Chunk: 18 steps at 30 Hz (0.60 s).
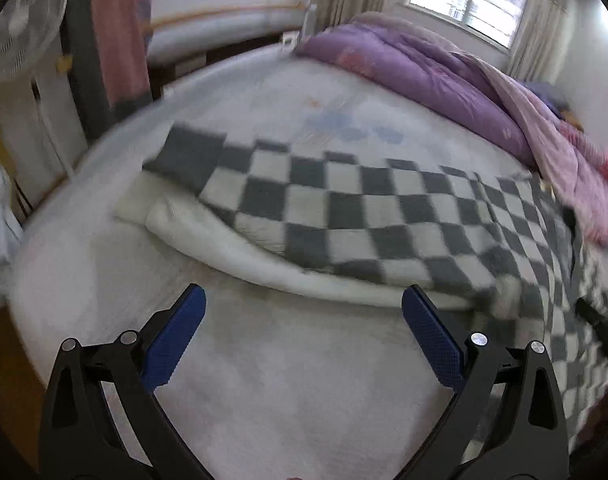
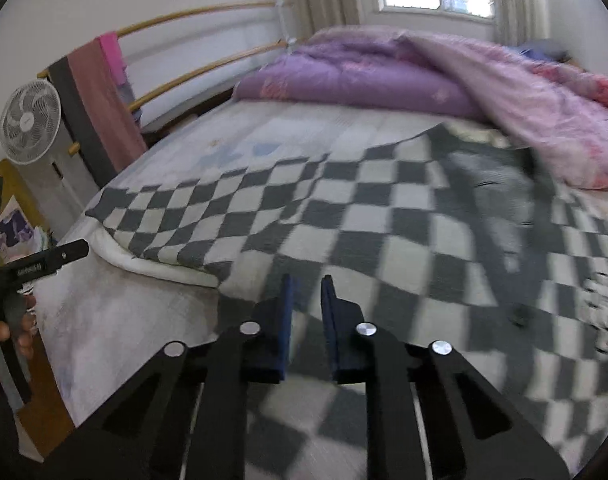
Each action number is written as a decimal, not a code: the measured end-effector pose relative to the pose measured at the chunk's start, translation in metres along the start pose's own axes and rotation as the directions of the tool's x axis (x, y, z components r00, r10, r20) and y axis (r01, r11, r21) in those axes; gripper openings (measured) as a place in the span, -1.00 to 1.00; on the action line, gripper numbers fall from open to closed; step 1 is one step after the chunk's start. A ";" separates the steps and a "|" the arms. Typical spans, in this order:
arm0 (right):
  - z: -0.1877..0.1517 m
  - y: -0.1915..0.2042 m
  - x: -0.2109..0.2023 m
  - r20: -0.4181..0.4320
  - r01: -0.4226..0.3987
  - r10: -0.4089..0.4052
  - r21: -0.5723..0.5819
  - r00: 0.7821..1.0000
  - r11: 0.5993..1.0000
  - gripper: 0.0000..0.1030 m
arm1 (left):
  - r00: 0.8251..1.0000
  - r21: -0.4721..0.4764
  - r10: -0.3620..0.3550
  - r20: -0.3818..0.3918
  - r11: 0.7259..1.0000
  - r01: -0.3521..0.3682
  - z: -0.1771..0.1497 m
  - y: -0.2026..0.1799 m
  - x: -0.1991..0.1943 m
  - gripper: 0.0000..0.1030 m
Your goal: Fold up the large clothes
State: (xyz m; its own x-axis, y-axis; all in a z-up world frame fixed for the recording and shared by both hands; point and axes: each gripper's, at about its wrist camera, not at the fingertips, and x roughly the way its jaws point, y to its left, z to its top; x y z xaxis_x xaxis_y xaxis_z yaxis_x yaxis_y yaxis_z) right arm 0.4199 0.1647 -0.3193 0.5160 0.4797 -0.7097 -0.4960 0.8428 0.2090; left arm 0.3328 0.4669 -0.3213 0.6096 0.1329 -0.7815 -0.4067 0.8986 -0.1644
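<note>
Left wrist: left gripper (image 1: 304, 300) wide, empty, checkered blanket (image 1: 384, 216) lengthwise across bed, right gripper (image 2: 306, 280) near-closed, empty.

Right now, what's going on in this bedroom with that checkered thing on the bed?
A person holding tongs in each hand is working on a large grey-and-white checkered garment spread across the bed. The left tongs are wide open just short of its white folded edge, gripping nothing. The right tongs hover over the checkered cloth, nearly closed, with a narrow gap and nothing visibly between them. A purple quilt is piled at the far end.
</note>
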 end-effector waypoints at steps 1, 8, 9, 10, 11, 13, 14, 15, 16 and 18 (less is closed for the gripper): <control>0.004 0.002 0.011 -0.009 -0.008 0.008 0.008 1.000 1.000 -0.83 | 1.000 -0.045 -0.013 -0.008 0.999 0.013 0.007 0.018 0.008 0.90; 0.027 0.011 0.087 -0.090 -0.057 0.064 0.078 0.994 0.995 -0.88 | 0.993 -0.231 -0.114 0.035 0.966 0.119 0.040 0.108 0.036 0.90; 0.024 0.006 0.102 -0.122 -0.035 0.046 0.095 0.991 0.995 -0.88 | 0.992 -0.256 -0.118 0.036 0.959 0.123 0.042 0.114 0.039 0.90; 0.020 0.004 0.112 -0.142 -0.020 0.033 0.091 0.989 0.996 -0.90 | 0.992 -0.288 -0.119 0.034 0.950 0.123 0.046 0.123 0.045 0.90; 0.012 0.001 0.125 -0.160 -0.015 0.027 0.075 0.987 0.997 -0.93 | 0.992 -0.318 -0.120 0.035 0.940 0.125 0.049 0.132 0.051 0.90; 0.001 -0.003 0.129 -0.121 -0.041 0.051 0.086 0.991 0.995 -0.93 | 0.990 -0.360 -0.135 0.034 0.923 0.139 0.052 0.138 0.061 0.90; 0.000 -0.006 0.128 -0.114 -0.049 0.060 0.097 0.992 0.994 -0.93 | 0.990 -0.372 -0.140 0.036 0.917 0.143 0.053 0.139 0.063 0.90; -0.001 -0.008 0.128 -0.114 -0.055 0.067 0.102 0.991 0.993 -0.94 | 0.986 -0.384 -0.158 0.043 0.909 0.163 0.054 0.141 0.067 0.90; -0.001 -0.009 0.128 -0.114 -0.062 0.074 0.106 0.991 0.992 -0.94 | 0.984 -0.383 -0.171 0.054 0.906 0.179 0.056 0.140 0.069 0.90; -0.003 -0.013 0.128 -0.109 -0.083 0.097 0.123 0.989 0.989 -0.94 | 0.981 -0.383 -0.179 0.078 0.903 0.195 0.059 0.138 0.071 0.89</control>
State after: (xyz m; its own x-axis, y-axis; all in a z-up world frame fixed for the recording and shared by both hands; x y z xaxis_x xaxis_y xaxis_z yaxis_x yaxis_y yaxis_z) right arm 0.4906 0.2140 -0.4144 0.3865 0.5293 -0.7553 -0.4471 0.8238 0.3485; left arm 0.3604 0.6254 -0.3639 0.7236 0.0025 -0.6902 -0.5091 0.6771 -0.5314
